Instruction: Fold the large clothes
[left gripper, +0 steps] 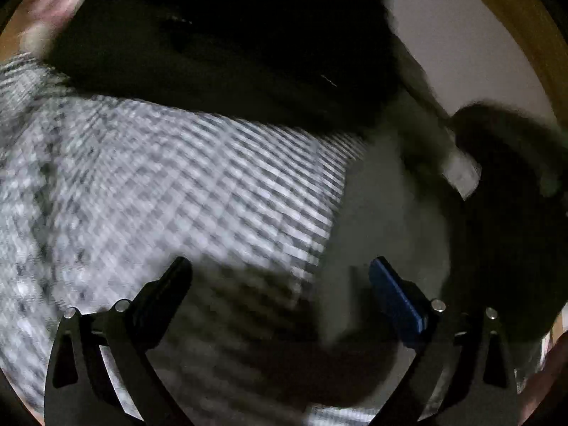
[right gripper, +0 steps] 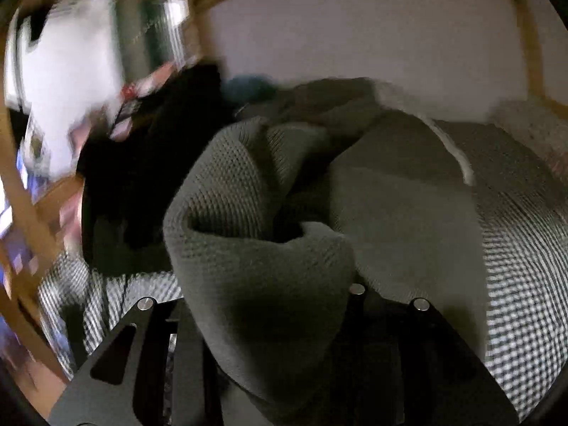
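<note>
A: Garment first. Where is it?
B: Grey-green waffle-knit garment, bunched up in the right wrist view, a thick fold of it running straight down between the right gripper fingers. The rest trails back onto the checked bedcover.
A: So the right one is holding it?
B: Yes, jaws narrowed onto the knit, fabric wedged between them and covering the tips. Fingertips themselves are hidden by the cloth.
A: Left gripper?
B: Left gripper has its fingers spread wide, nothing between them. One pad is blue. Below it is the same checked bedcover, heavily blurred, and a pale grey-green patch to the right, probably the garment, too smeared to be sure.
A: Anything else around?
B: A dark garment lying left of the knit in the right view; a big black mass across the top of the left view, can't tell what. Wooden bed frame and pale wall behind. Left edge of the right view is a blur of white and colours, unreadable.
</note>
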Demonstrator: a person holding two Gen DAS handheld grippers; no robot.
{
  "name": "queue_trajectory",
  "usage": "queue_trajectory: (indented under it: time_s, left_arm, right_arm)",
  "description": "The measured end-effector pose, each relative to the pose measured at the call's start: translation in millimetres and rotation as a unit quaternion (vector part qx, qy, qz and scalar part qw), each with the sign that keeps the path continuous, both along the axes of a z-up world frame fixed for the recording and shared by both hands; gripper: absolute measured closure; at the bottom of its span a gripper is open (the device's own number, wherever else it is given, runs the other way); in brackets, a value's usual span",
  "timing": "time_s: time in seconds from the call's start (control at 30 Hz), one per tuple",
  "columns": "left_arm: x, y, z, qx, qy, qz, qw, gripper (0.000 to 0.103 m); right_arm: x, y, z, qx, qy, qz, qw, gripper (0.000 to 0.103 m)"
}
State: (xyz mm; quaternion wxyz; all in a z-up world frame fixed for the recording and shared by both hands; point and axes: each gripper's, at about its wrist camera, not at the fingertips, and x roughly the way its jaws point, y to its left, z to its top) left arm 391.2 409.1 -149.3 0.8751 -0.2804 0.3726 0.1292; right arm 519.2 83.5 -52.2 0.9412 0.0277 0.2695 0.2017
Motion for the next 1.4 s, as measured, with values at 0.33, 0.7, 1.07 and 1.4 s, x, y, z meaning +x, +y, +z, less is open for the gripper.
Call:
queue_trajectory:
  time_s: [0.33, 0.7, 1.07, 1.4]
  left_arm:
    - [-38.4, 71.5, 79.3, 0.070, -0.079, 0.051, 0.9931, 0.005]
    - [187.8, -130.8, 131.3, 0.099, -0.039, -0.378, 0.9197, 0.005]
    - [177.0, -117.4, 10.1, 0.001, -0.085, -0.272, 0.9585, 0.004]
    - [120.2, -133.5, 61.3, 0.176, 0.025, -0.199, 0.9637, 0.004]
  right_arm:
    - [-4.0, 100.2, -99.9, -0.156, 0.056, 0.080, 0.983, 0.068]
    - [-141.9, 58.6, -80.4, -0.164, -0.071, 0.241, 0.954, 0.003]
    - [6.6, -89.8, -38.6, -0.005, 0.136, 0.035, 0.990, 0.003]
    - [39.8, -97.1, -104.9, 0.059, 0.254, 0.040, 0.965, 0.003]
